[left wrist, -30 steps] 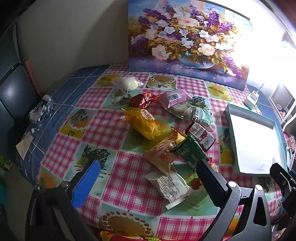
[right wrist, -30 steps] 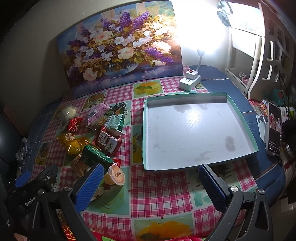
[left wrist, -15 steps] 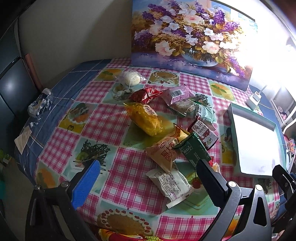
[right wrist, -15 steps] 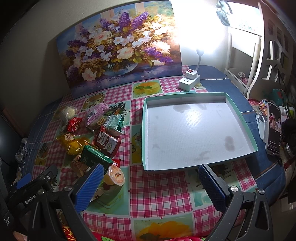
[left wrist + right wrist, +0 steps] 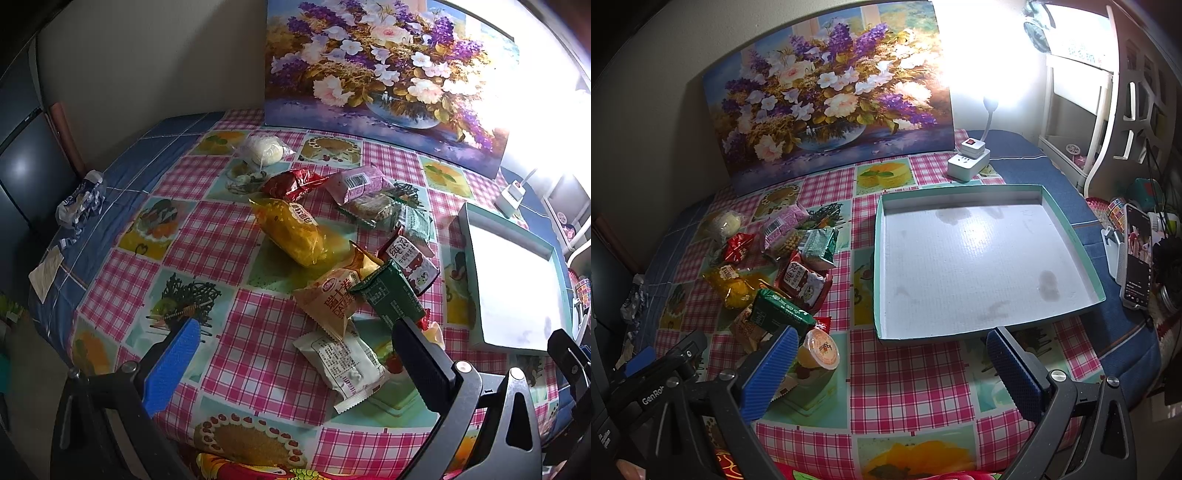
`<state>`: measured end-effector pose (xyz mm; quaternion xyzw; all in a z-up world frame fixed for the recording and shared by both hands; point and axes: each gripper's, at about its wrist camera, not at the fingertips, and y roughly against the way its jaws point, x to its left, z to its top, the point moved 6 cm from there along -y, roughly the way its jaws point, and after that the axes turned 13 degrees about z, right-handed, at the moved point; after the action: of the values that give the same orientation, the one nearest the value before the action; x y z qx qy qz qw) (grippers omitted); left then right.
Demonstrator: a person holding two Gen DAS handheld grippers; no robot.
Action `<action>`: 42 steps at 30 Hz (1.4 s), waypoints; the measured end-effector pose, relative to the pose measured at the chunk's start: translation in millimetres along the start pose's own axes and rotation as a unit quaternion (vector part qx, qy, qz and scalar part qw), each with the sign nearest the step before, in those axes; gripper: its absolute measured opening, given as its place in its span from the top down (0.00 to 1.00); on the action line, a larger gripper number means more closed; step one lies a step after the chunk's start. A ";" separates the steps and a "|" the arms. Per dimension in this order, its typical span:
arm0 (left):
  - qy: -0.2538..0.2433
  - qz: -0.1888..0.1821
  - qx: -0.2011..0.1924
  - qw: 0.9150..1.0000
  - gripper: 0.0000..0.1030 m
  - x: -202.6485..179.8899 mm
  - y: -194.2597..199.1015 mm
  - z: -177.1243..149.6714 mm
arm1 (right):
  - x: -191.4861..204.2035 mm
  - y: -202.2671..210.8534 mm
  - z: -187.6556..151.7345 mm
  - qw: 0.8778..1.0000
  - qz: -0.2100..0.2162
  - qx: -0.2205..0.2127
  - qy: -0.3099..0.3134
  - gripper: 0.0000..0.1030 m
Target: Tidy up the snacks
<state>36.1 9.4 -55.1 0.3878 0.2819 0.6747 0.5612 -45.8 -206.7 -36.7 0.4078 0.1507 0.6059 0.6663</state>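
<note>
A glossy checked cloth (image 5: 908, 373) covers the surface, with matt blue cloth (image 5: 155, 147) showing at its far left corner. The snack packets are shiny crinkled film: a yellow packet (image 5: 291, 230), a dark green packet (image 5: 391, 297), a white packet (image 5: 343, 363). The tray (image 5: 1071, 229) looks like matt card with a finely textured white floor. The right gripper (image 5: 890, 373) has ribbed blue pads (image 5: 768, 373) on matt black plastic.

Two forward wrist views, shared snacks (image 5: 332, 266)
</note>
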 end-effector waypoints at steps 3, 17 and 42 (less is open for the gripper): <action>0.001 0.001 0.004 1.000 0.00 0.9 -1.7 -0.5 | -0.9 -1.0 -0.1 1.000 -0.001 0.001 0.000 0.00; 0.010 0.000 0.018 1.000 0.00 4.3 -7.3 -2.5 | 1.4 -3.9 -1.4 1.000 -0.008 0.005 0.008 0.00; 0.069 -0.066 0.058 0.994 0.00 28.7 -35.9 -1.0 | 30.2 -45.3 -3.3 0.997 0.015 0.068 0.031 0.00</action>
<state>52.7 45.1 -79.0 0.3527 0.3841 0.6436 0.5602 -10.4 -174.4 -62.8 0.4356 0.2061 0.6161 0.6230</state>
